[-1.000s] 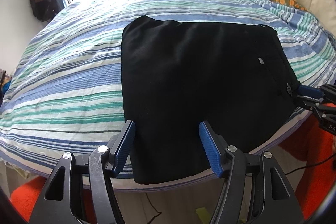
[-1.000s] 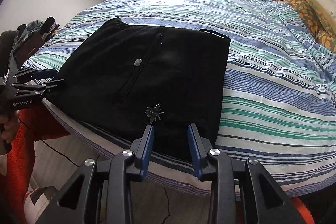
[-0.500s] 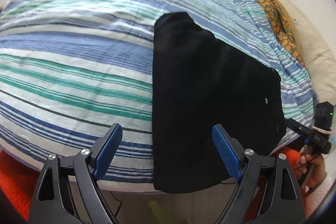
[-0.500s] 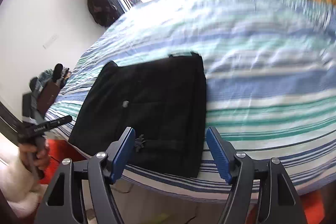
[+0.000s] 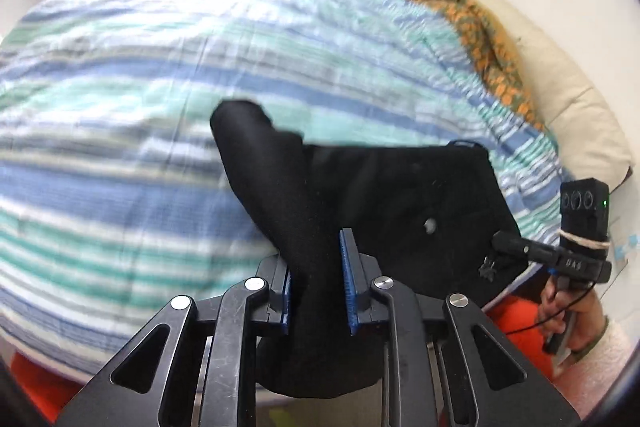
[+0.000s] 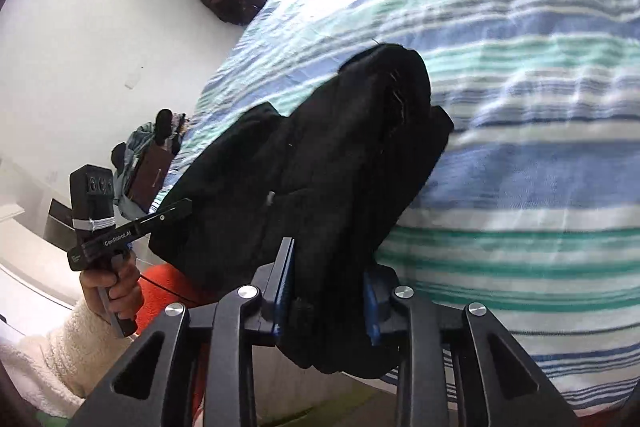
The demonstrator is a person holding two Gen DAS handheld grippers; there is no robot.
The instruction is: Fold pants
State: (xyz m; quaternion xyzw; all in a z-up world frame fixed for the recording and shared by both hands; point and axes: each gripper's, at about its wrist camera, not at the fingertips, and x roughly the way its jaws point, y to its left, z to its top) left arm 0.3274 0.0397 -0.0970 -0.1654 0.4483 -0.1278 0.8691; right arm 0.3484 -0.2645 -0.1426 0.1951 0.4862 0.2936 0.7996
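**Both grippers lift the near edge of the pants**

While each gripper bites a bunched handful of black cloth, the pants (image 5: 400,195) hang half-raised over the near edge of the striped bed (image 5: 120,131), their far part resting on the cover. The left gripper (image 5: 316,279) has its jaws clamped on a thick roll of fabric at the left corner; the right gripper (image 6: 326,291) has its jaws clamped on an equally thick wad at the right corner.

As I judge it, the risk lies in those bulky grips. Several layers seem to be caught at once, so carrying the edge forward could drag the whole folded stack out of line instead of laying one neat fold. Uneven lifting between the two hands would skew the crease, and cloth hanging below the jaws could catch on the mattress edge.

Half a second ago both pairs of jaws stood wide apart above pants lying flat and square on the bed. Now they have closed, and the near edge is pulled up into peaks, with the flat rectangle lost.
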